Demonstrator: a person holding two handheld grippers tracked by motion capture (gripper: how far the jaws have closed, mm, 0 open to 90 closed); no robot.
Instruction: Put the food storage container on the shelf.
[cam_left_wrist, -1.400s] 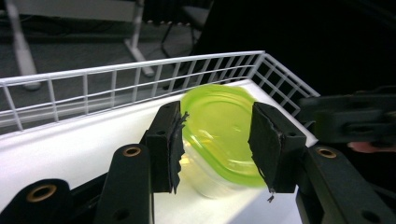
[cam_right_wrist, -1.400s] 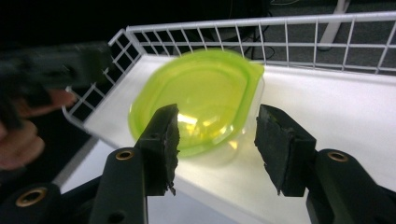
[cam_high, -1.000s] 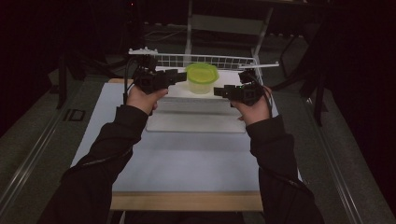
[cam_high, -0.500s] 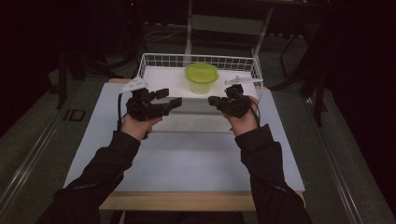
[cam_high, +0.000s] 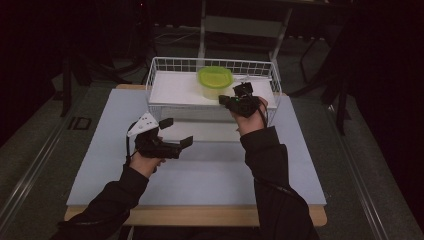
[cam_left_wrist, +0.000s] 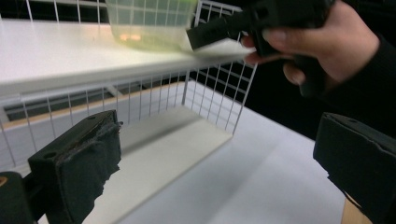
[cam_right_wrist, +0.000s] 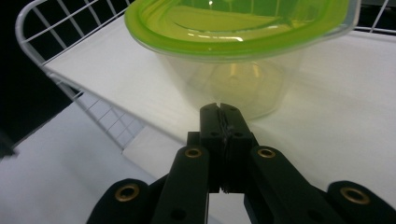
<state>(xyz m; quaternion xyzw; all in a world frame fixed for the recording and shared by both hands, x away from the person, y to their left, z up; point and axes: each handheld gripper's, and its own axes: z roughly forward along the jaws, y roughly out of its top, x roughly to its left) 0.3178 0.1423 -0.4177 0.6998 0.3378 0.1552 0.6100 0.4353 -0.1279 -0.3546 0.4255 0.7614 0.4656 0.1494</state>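
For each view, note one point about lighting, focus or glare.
High view: surroundings dark, white table lit. Left gripper view: container and right gripper soft, blurred. Right gripper view: green lid shows bright glare; shut right gripper sharp.

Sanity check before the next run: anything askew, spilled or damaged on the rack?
Nothing stands out. The green-lidded tub sits upright on the wire rack, lid on, no spill. The right gripper is shut with nothing in it, just short of the tub; the left gripper is open.

Glossy translucent plastic container (cam_right_wrist: 224, 70), white wire basket (cam_high: 165, 65), matt table (cam_high: 200, 175)
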